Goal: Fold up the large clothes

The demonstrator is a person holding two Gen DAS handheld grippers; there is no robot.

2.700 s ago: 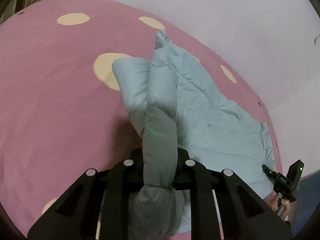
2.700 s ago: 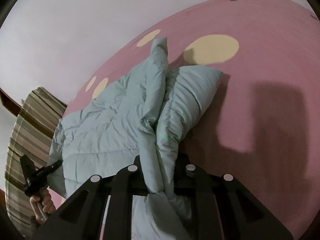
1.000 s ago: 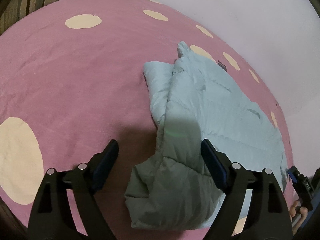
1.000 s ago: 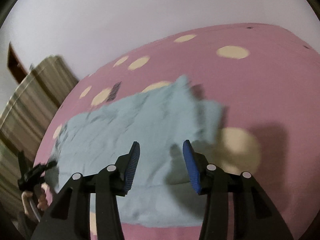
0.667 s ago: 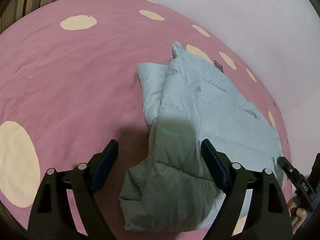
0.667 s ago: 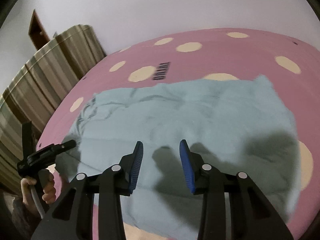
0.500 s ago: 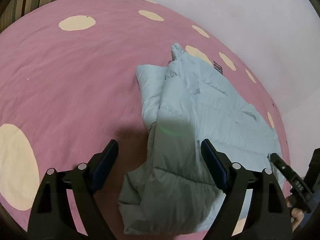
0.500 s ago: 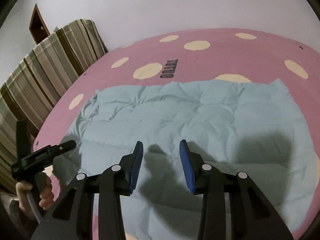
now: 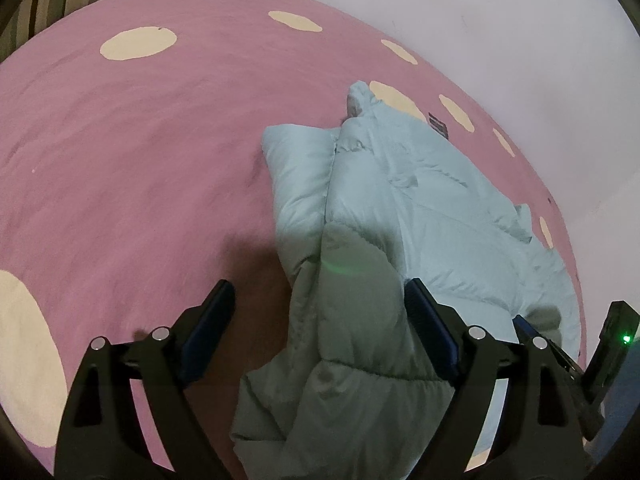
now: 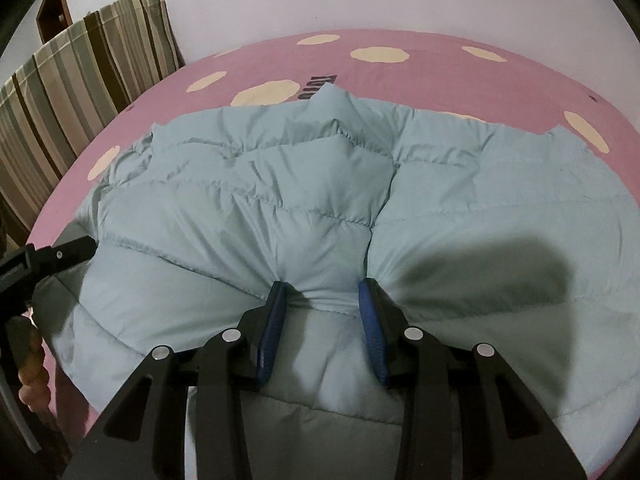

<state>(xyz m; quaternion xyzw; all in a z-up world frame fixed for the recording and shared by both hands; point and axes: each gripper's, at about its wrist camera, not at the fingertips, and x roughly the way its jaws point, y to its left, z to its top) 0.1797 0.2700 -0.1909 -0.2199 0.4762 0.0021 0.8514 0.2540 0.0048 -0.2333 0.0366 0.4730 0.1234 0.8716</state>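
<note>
A light blue puffer jacket [image 9: 420, 208] lies spread on a pink bed sheet with cream dots [image 9: 140, 160]. Its folded near end lies between the fingers of my left gripper [image 9: 320, 312], whose jaws are opening wide and do not clamp it. In the right wrist view the jacket [image 10: 280, 184] fills the middle. My right gripper [image 10: 324, 304] is part open and pushed down into the jacket's near edge, with a puff of fabric bulging between its blue pads [image 10: 276, 320]. Each gripper shows at the edge of the other's view.
The pink sheet [image 10: 420, 76] runs to a white wall [image 9: 500, 20] at the back. A striped cloth [image 10: 80, 64] hangs at the left. A hand [image 10: 32, 384] holds the left gripper's handle at the lower left edge.
Both grippers let go of the jacket folds they held. The right gripper swung across the jacket and sank until its fingertips press into the fabric. The left gripper has stayed about where it was.
</note>
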